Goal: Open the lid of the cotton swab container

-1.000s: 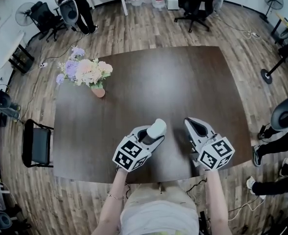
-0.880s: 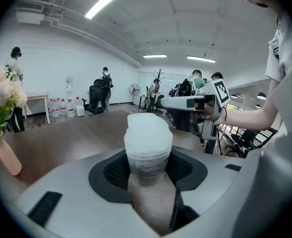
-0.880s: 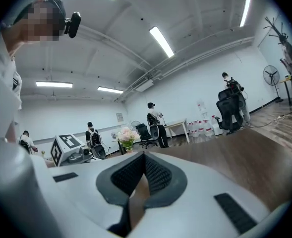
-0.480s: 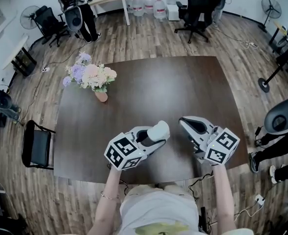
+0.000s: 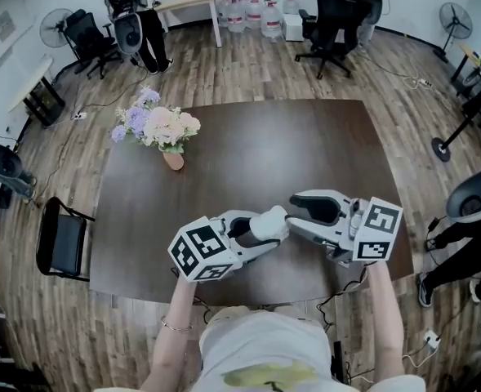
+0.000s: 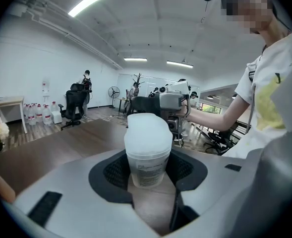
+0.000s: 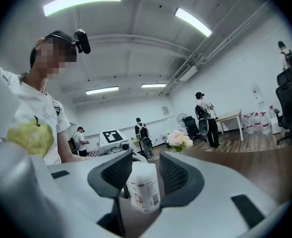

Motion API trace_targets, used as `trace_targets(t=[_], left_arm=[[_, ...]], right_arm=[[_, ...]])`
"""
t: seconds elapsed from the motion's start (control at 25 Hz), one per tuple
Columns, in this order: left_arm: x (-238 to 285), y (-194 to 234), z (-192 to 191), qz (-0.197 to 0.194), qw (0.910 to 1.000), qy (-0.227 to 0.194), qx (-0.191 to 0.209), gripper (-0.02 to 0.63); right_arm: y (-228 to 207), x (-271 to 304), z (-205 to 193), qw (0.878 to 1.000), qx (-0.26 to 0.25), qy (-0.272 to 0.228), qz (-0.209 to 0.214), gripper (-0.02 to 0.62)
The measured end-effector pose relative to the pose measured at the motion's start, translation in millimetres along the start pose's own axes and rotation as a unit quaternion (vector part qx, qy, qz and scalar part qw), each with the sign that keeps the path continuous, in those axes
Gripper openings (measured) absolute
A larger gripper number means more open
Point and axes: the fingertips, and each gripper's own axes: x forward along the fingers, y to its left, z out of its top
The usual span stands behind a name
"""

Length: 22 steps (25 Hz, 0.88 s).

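Observation:
The cotton swab container is a small white tub with a cloudy domed lid and a printed label. My left gripper is shut on its body and holds it above the dark table. My right gripper points left at it, its jaws opening. In the right gripper view the container stands between the two black pads, with a gap on the right pad's side. The left gripper's marker cube shows behind it.
A vase of pink and purple flowers stands at the table's far left corner. A black chair sits off the left edge. Office chairs, water bottles and fans stand farther back on the wooden floor.
My right gripper has swung left until its tips reach the container, and its jaws have parted from shut. The left gripper kept its hold and shifted slightly.

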Motion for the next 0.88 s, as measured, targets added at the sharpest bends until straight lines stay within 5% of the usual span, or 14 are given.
trace_targets(t=[0.12,0.24,0.6,0.88], left_arm=[[-1,-7,4,-0.012,0.9999,0.005,0.011,0.210],[-1,-13,6,-0.026,0.9994,0.010,0.019,0.210],[-3,-22,10,-0.054,0.9982,0.009,0.022,0.210],[-7,-17,12,-0.038,0.9989,-0.003,0.027,0.209]], right_arm=[[11,7,0,0.999,0.010,0.015,0.034,0.248],[23,16,-3,0.997,-0.006,0.041,0.062,0.285],[33,30,-19,0.987,-0.069,0.113,0.085,0.264],[26,33,-16,0.991,-0.030,0.105,0.079,0.259]])
